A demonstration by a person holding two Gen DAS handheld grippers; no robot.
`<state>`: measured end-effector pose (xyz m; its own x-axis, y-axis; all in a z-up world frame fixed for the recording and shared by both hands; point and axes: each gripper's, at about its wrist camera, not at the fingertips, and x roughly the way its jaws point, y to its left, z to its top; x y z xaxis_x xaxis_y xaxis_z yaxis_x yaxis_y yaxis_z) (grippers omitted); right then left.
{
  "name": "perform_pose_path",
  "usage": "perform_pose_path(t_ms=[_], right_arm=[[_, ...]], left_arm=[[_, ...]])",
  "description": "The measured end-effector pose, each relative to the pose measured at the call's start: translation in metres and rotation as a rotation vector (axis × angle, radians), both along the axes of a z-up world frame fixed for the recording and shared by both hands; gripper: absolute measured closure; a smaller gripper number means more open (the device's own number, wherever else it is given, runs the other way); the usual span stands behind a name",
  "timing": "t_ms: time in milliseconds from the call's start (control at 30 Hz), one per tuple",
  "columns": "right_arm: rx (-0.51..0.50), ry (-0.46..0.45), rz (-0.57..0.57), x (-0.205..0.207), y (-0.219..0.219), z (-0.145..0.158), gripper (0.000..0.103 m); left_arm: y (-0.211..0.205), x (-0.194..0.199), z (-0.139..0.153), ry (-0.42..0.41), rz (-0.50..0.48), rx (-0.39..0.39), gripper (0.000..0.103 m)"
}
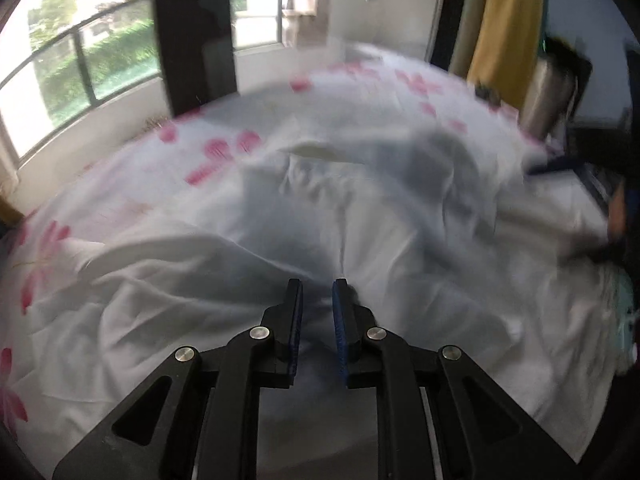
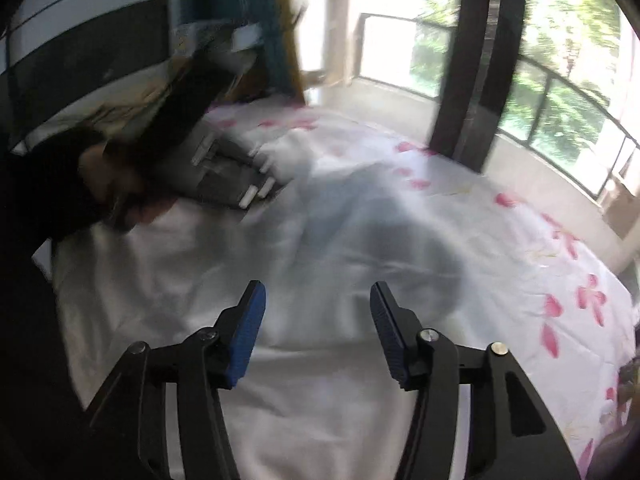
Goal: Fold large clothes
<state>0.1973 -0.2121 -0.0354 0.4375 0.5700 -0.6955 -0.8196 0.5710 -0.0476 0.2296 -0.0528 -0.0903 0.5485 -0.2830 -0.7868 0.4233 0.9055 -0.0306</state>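
On the bed, over its pink-flowered sheet, a white garment lies rumpled. Left tongs hover above it, jaws narrowly apart, gripping nothing. Right tongs gape wide, empty, over the cloth.

Garment: white cloth, matt, creased; tongs' pads: ribbed.

Left hand-held gripper jaws narrowly apart, right hand-held gripper jaws wide.
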Motion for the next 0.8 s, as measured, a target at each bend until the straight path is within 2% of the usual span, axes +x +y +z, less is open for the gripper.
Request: perform_pose_path(t_ms=[67, 100, 167, 200, 267, 367, 467, 500, 533, 600, 633, 700, 800], right_arm=[[-0.011, -0.014, -0.064, 0.014, -0.004, -0.002, 0.048], [-0.029, -0.032, -0.100, 0.022, -0.007, -0.006, 0.048], [-0.069, -0.062, -0.150, 0.035, -0.008, -0.014, 0.048], [-0.089, -0.075, -0.178, 0.042, -0.008, -0.019, 0.048], [-0.109, -0.079, -0.228, 0.056, -0.008, -0.026, 0.048], [-0.060, -0.014, -0.230, 0.073, -0.011, -0.031, 0.048], [0.013, 0.059, -0.188, 0.074, -0.011, -0.034, 0.048], [0.003, 0.062, -0.180, 0.069, -0.009, -0.035, 0.053], [-0.013, 0.056, -0.166, 0.063, -0.006, -0.035, 0.066], [-0.059, 0.068, -0.137, 0.054, -0.002, -0.038, 0.070], [-0.086, 0.071, -0.123, 0.047, -0.001, -0.040, 0.070], [-0.150, 0.047, -0.101, 0.034, 0.001, -0.042, 0.070], [-0.185, 0.011, -0.135, 0.029, -0.004, -0.036, 0.070]], left_arm=[[0.003, -0.002, 0.003, -0.015, 0.002, -0.032, 0.087], [0.010, -0.003, 0.011, -0.032, 0.012, -0.091, 0.086], [0.022, -0.004, 0.023, -0.079, 0.055, -0.154, 0.085], [0.024, -0.001, 0.027, -0.086, 0.069, -0.160, 0.081], [0.020, 0.004, 0.024, -0.053, 0.056, -0.138, 0.076], [0.002, 0.011, 0.005, 0.036, -0.002, -0.047, 0.076], [0.001, 0.007, -0.001, 0.023, -0.019, -0.012, 0.076], [0.004, 0.007, 0.001, 0.025, -0.004, -0.002, 0.076], [0.009, 0.008, 0.002, 0.020, 0.025, 0.013, 0.076], [0.025, 0.011, 0.007, -0.013, 0.123, 0.061, 0.076], [0.030, 0.010, 0.009, -0.025, 0.145, 0.059, 0.076], [0.038, 0.009, 0.018, -0.043, 0.156, 0.007, 0.076], [0.024, 0.000, 0.023, -0.047, 0.072, -0.060, 0.076]])
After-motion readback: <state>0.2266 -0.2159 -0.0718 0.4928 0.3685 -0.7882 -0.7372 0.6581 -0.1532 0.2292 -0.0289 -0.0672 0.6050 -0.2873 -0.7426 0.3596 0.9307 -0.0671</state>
